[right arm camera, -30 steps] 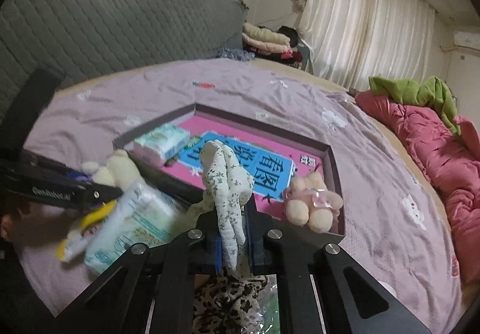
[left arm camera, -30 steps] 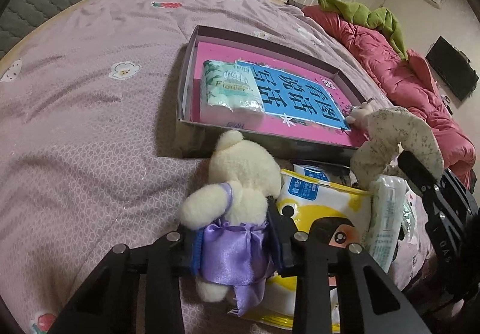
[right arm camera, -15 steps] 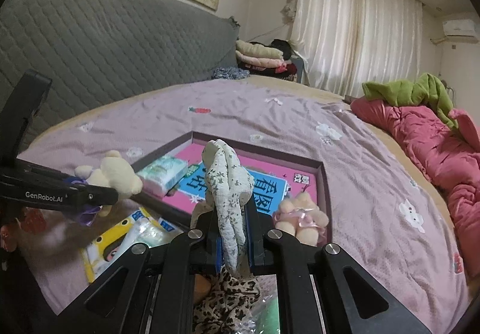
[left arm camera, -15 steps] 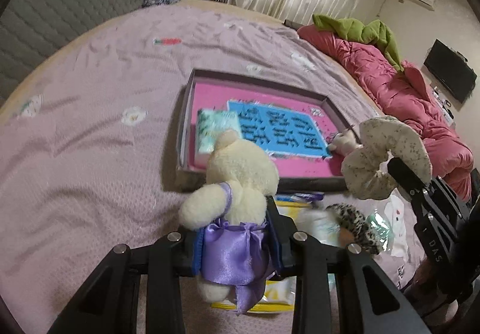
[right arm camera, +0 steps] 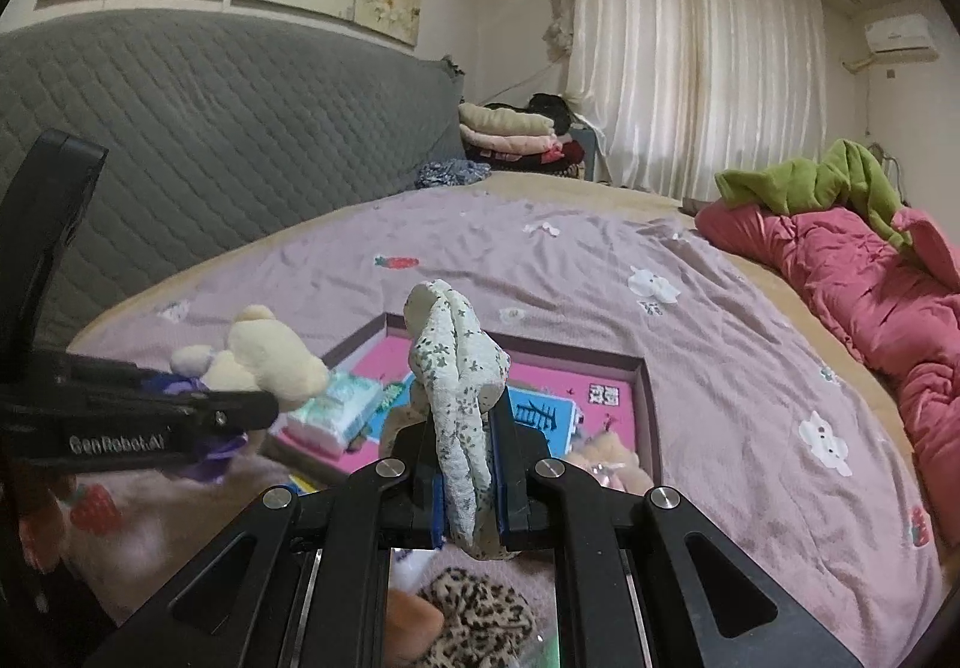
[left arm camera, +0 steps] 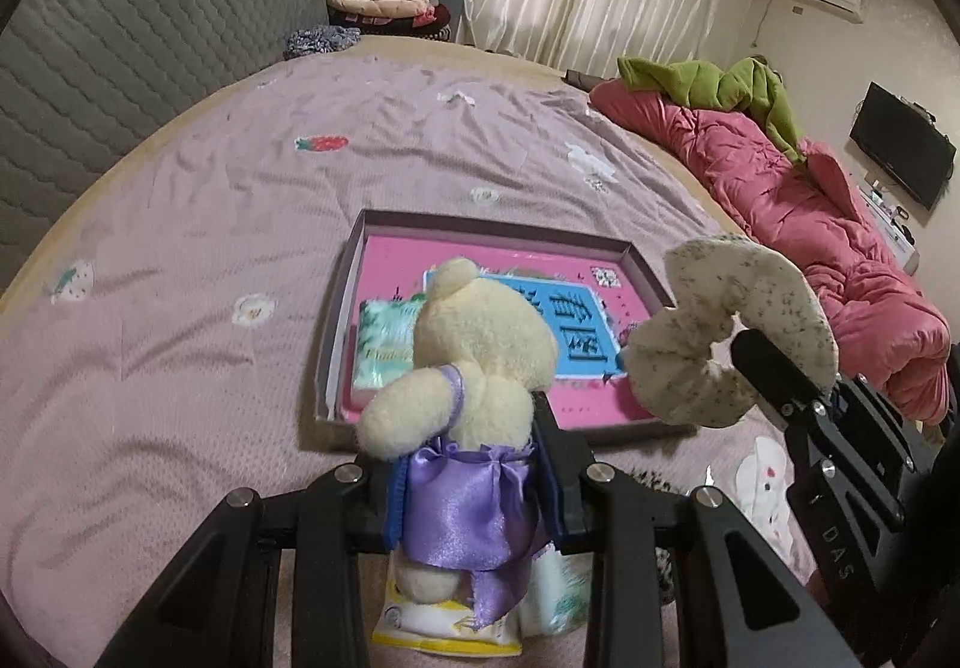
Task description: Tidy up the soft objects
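My left gripper (left arm camera: 474, 482) is shut on a cream teddy bear (left arm camera: 480, 356) in a purple satin dress, held above the bed in front of the shallow box (left arm camera: 354, 272). My right gripper (right arm camera: 471, 479) is shut on a white floral scrunchie (right arm camera: 456, 368); the scrunchie also shows in the left wrist view (left arm camera: 720, 344). The box (right arm camera: 645, 398) has a pink and blue book (left arm camera: 570, 332) as its floor, with a green tissue pack (left arm camera: 384, 344) at its left and a small pink plush (right arm camera: 606, 458) at its right near corner. The bear also shows in the right wrist view (right arm camera: 270, 356).
A yellow packet (left arm camera: 444, 626) and a wipes pack (left arm camera: 552, 596) lie on the lilac bedsheet (left arm camera: 180, 308) under my left gripper. A leopard-print scrunchie (right arm camera: 474, 620) lies under my right gripper. A pink quilt (left arm camera: 810, 224) is piled at the right; a grey headboard (right arm camera: 210, 128) stands behind.
Both grippers have risen and pulled back from the box with the bear and the scrunchie still held. The packets on the bed now lie lower and mostly hidden under the left gripper.
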Demonstrator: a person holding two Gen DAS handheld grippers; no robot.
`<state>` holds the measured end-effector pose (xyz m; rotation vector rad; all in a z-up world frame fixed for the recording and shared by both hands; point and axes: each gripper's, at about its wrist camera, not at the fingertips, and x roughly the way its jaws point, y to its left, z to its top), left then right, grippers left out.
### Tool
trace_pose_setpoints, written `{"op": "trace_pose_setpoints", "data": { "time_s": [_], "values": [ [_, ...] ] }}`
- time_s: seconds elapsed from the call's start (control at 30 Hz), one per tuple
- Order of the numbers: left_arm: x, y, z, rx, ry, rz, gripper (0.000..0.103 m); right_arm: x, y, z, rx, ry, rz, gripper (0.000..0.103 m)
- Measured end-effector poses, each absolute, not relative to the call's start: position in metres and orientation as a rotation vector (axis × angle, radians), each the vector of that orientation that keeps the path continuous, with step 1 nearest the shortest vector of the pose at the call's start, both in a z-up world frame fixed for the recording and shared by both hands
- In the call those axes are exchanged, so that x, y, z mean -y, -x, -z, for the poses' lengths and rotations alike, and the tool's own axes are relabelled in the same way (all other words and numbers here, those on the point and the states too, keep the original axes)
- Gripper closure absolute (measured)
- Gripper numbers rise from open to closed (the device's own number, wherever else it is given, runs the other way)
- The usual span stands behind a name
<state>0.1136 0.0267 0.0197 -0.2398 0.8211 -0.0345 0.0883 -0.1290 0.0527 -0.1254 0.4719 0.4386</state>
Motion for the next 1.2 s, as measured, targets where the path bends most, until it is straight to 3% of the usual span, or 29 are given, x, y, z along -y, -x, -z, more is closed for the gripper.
{"op": "trace_pose_setpoints", "data": {
  "time_s": [0.5, 1.2],
  "values": [
    [-0.01, -0.142, -0.044, -0.783, 0.2, 0.02, 0.069, 0.122, -0.117, -0.085, -0.41, 0.104, -0.437, 0.092],
    [0.002, -0.197, -0.003, -0.875, 0.192, 0.014, 0.069, 0.142, -0.157, -0.045, -0.494, 0.056, -0.458, 0.092]
  ]
}}
